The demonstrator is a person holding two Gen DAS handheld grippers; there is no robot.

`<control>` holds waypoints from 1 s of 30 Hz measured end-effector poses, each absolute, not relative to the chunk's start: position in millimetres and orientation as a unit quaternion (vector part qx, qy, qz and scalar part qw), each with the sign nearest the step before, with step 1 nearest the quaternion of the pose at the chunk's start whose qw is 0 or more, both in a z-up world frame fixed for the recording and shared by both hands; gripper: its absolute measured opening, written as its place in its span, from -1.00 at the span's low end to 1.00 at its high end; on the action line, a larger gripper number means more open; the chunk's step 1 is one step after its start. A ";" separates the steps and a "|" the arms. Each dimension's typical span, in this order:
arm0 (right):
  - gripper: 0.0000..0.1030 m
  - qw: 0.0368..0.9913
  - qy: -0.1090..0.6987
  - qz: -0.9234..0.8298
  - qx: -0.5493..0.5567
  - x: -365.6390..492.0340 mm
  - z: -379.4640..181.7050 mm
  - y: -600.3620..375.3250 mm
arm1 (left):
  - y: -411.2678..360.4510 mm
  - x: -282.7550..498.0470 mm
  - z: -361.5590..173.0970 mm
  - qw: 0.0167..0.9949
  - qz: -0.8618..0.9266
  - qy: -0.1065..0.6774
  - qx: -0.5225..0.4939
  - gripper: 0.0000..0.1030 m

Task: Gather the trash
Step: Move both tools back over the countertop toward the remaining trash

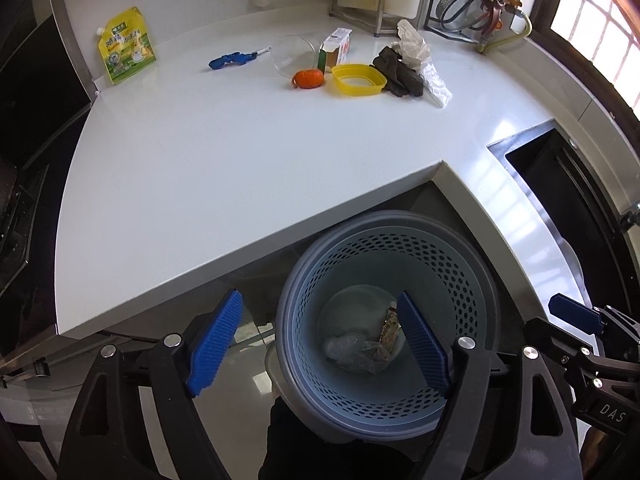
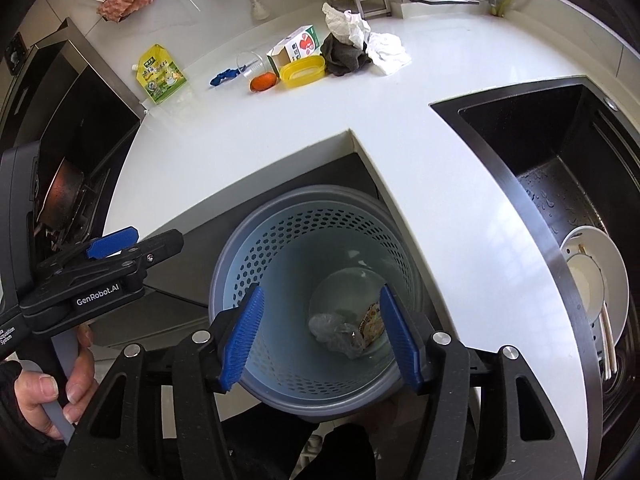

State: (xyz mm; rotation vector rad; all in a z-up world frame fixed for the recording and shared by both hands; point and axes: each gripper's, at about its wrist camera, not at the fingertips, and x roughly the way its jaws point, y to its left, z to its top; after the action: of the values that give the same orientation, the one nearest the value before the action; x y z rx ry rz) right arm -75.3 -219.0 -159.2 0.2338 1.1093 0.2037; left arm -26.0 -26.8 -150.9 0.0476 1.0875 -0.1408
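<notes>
Both pairs of jaws are standing spread wide, with nothing pinched between them. The left gripper (image 1: 316,344) and the right gripper (image 2: 320,336) are hanging side by side over the blue perforated bin (image 1: 472,300), which is sitting on the floor in the notch of the white counter (image 1: 240,152). Lying at the bottom of the bin are a crumpled clear plastic bag (image 1: 352,354) and, touching it on the right, a small printed wrapper (image 1: 390,330).

Far across the counter, more things are waiting in a loose row: a yellow pouch (image 1: 126,46) at the far left, a blue clip-like piece (image 1: 232,59), a clear cup (image 1: 290,56) tipped on its side, an orange round object (image 1: 307,79), a small carton (image 1: 336,46), a yellow lid (image 1: 358,79), a dark cloth (image 1: 398,72) and crumpled white paper (image 1: 420,50) resting against it. To the right a dark sink (image 2: 560,184) is holding a white bowl (image 2: 608,276). A hand (image 2: 44,388) is gripping the left gripper's handle.
</notes>
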 end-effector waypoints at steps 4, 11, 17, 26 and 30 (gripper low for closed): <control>0.20 0.852 0.504 0.087 0.116 -65.2 -142.6 -220.7 | -13.9 -11.9 -133.9 0.863 -0.066 0.501 0.013 0.56; 0.22 0.870 0.472 0.061 0.127 -33.3 -121.8 -220.1 | 15.4 33.5 -101.9 0.885 -0.060 0.462 0.004 0.71; 0.23 0.879 0.457 0.020 0.138 10.1 -118.6 -228.5 | 39.6 92.5 -92.9 0.895 -0.058 0.443 0.004 0.72; 0.23 0.884 0.445 -0.028 0.142 95.2 -139.8 -244.4 | 61.6 191.3 -119.1 0.895 -0.060 0.442 -0.002 0.72; 0.23 0.884 0.442 -0.045 0.145 132.4 -154.2 -254.4 | 63.9 231.3 -136.7 0.895 -0.066 0.442 0.002 0.72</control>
State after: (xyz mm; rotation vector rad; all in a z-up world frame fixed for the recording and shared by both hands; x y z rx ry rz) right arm 132.4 -254.4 -154.2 0.3027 0.9208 -0.0937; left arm 231.3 63.9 -136.7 0.0046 0.9157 -0.1359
